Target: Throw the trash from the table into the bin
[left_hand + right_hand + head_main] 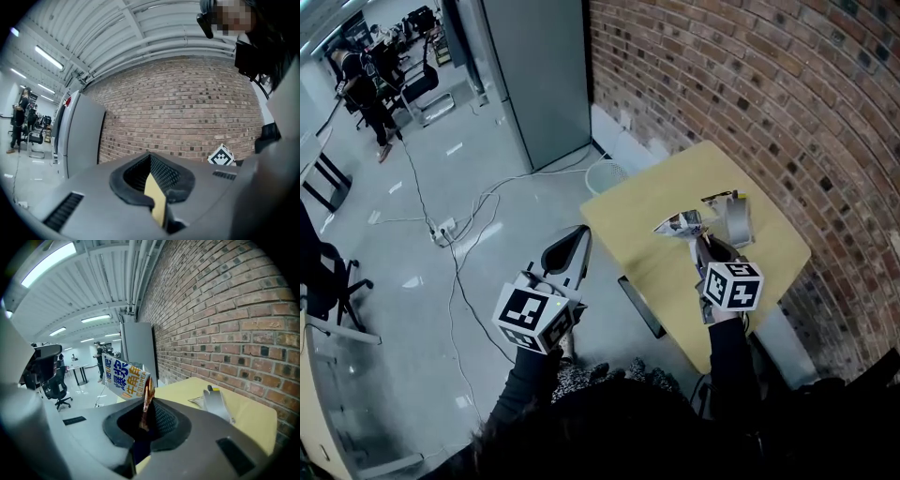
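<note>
The right claw [146, 414] is clenched on the crimped edge of a printed snack wrapper [123, 376], holding it up over the middle of the table [647, 244]. The wrapper looks feather-light, limp and slick, so that stiffer seam is probably the surest hold, and a firm pinch should stop it sliding out. The left claw [572, 246] is closed and empty, off the table's near-left edge. The bin [607, 175] stands on the floor by the left corner.
</note>
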`<control>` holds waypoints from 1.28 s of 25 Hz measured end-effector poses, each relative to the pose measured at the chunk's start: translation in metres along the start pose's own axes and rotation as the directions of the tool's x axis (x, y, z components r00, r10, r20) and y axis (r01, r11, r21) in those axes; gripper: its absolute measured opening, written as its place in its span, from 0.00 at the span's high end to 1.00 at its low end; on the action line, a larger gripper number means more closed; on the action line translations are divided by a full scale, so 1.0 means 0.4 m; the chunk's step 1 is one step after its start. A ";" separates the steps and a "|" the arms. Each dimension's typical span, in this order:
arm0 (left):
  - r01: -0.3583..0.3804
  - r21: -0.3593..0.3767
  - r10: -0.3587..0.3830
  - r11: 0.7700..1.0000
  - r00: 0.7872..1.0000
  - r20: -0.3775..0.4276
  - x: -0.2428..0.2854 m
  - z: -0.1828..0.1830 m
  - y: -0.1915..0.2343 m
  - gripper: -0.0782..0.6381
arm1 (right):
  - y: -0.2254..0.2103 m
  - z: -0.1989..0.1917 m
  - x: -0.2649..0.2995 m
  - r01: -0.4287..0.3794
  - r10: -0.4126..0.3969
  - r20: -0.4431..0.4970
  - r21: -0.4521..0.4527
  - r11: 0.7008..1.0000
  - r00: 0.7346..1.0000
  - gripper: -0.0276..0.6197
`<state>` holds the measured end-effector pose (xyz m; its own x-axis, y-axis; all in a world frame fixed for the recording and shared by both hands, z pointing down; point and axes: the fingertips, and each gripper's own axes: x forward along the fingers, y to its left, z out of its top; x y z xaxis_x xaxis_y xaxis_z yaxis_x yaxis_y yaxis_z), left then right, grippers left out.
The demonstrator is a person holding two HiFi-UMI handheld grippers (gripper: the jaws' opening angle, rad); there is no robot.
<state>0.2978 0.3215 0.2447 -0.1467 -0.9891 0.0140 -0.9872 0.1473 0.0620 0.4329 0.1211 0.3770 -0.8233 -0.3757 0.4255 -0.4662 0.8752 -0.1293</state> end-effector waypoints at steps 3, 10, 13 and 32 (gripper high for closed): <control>0.008 -0.007 -0.008 1.000 1.000 -0.002 -0.001 0.006 0.076 0.88 | 0.049 0.025 0.057 0.003 -0.003 0.000 0.003 1.000 1.000 0.92; 0.026 -0.013 -0.026 1.000 1.000 0.004 -0.002 0.026 0.273 0.88 | 0.180 0.088 0.197 0.016 -0.016 0.001 -0.004 1.000 1.000 0.92; 0.029 -0.016 -0.029 0.999 1.000 0.003 0.001 0.032 0.355 0.88 | 0.229 0.117 0.259 0.016 -0.016 0.003 -0.006 1.000 1.000 0.92; 0.106 -0.066 -0.109 0.992 0.993 -0.040 0.059 -0.006 0.653 0.88 | 0.353 0.161 0.493 0.095 -0.094 -0.044 0.020 0.995 0.995 0.92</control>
<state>0.0364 0.3366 0.2635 -0.0354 -0.9983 0.0466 -0.9907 0.0411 0.1294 0.1838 0.1508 0.3850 -0.7604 -0.4427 0.4752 -0.5488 0.8293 -0.1056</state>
